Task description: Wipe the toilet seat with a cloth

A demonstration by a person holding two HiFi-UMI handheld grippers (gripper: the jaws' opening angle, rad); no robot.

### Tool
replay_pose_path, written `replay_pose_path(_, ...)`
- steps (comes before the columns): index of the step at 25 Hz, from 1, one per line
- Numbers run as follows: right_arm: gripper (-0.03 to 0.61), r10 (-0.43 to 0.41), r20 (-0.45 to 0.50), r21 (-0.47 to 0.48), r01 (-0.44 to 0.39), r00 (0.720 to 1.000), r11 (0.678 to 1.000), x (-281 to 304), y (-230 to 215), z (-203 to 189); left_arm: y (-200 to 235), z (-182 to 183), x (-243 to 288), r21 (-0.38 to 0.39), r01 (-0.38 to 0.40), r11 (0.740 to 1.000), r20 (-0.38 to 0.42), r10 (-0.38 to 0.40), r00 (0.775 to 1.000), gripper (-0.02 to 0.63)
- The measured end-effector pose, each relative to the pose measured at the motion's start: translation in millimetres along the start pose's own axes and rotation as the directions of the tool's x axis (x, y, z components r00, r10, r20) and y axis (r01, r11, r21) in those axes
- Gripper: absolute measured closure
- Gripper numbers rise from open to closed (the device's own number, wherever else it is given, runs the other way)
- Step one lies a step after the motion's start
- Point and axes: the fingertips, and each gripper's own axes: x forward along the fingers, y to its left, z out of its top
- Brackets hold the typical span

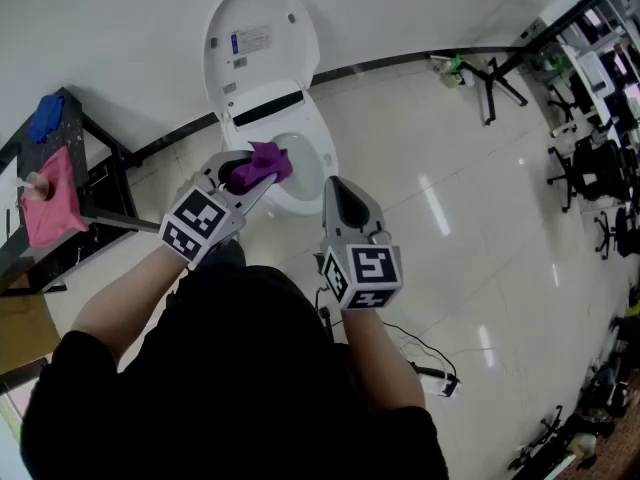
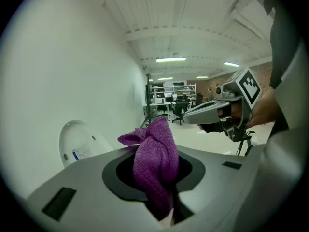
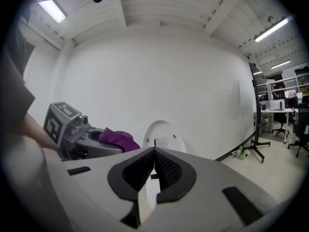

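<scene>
Purple cloth [image 2: 155,163] in left gripper [image 1: 256,179] — label [image 1: 252,40] unreadable

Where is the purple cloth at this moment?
In the head view, the purple cloth is held in the left gripper, left of centre, over the left rim of the toilet.

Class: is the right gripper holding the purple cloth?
No: the right gripper has its jaws together on nothing; the purple microfibre cloth sits clamped in the left gripper.

A fuzzy purple cloth [image 1: 262,163] shows against the glossy white ceramic toilet [image 1: 318,143]. The grey plastic left gripper [image 1: 250,176] and right gripper [image 1: 338,193] bear black-and-white square-patterned cubes; a pink rag [image 1: 52,200] lies far left.
</scene>
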Motion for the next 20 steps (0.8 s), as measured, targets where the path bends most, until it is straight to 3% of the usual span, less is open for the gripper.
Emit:
replay_pose_path(10, 0.561, -0.024, -0.038, 0.03, 0.025, 0.999, 0.999, 29, -34, -16, 31, -26, 63, -0.016, 0.032, 0.999, -0.08, -0.033, 0.996, 0.514)
replay_pose_path(20, 0.561, -0.074, -0.102, 0.086, 0.083, 0.992, 0.993, 125, -82, -45, 114, -96, 177, -0.109, 0.092, 0.99, -0.203, -0.113, 0.973, 0.514)
